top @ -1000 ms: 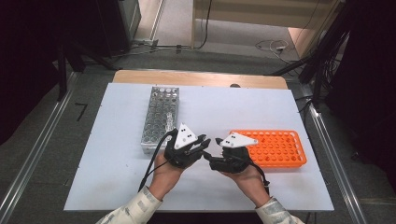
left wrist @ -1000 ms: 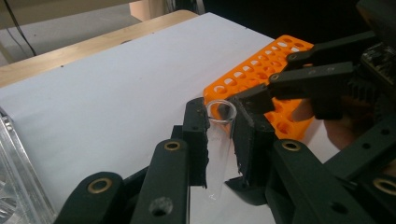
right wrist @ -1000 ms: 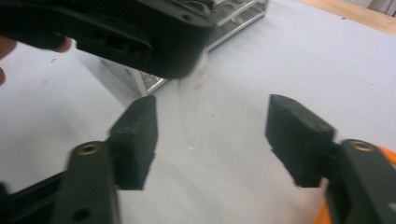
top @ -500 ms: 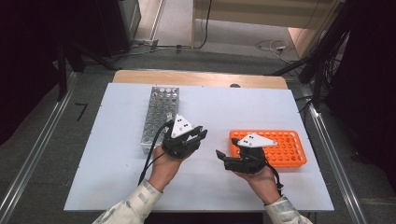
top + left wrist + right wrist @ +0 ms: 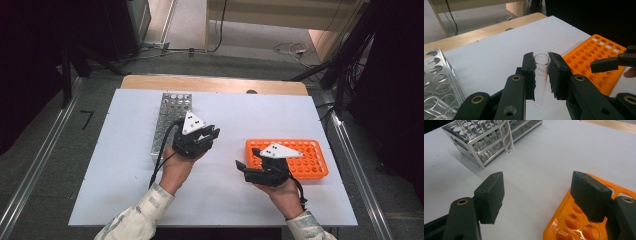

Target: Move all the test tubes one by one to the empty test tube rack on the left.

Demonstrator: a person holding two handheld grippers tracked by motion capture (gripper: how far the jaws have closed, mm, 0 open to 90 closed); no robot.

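Here the left claw (image 5: 541, 75) grips an upright test tube (image 5: 541, 72); right claw (image 5: 541, 197) gapes empty.

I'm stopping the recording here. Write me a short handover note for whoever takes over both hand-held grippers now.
Left hand-held gripper: shut on a clear test tube, held upright above the white table, between the two racks.
Right hand-held gripper: open, nothing between its jaws, at the near left corner of the orange rack.
Clear rack: at the left, more tubes in it.
Done: one tube lifted out.
Left: probably seat it in an orange rack hole, then fetch the next one.
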